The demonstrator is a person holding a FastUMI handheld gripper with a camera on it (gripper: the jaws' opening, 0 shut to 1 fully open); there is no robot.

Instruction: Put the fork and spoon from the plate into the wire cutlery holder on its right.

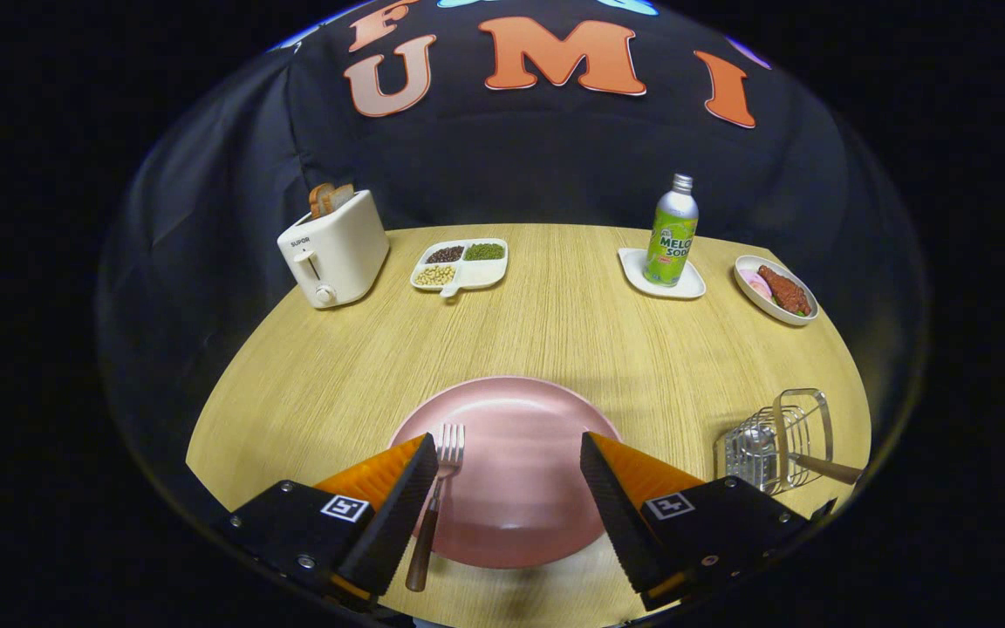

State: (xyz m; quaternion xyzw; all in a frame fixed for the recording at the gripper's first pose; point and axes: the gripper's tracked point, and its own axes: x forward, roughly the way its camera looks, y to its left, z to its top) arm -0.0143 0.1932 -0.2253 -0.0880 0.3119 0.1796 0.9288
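The gripper [505,488] has its two orange fingers [380,475] spread wide, holding nothing

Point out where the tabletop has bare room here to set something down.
Widest bare stretch: between the pink plate and the far row. Smaller gaps between the divided dish and soda coaster, and between plate and wire holder. Crowded: the near edge, where the open hand-held gripper straddles plate and fork.

1. The tool [507,471] is built with two wedge-shaped orange fingers [380,475].
2. Ribbed black pads are fitted inside.
3. Black mounts are marked with square tags and fastened by screws.
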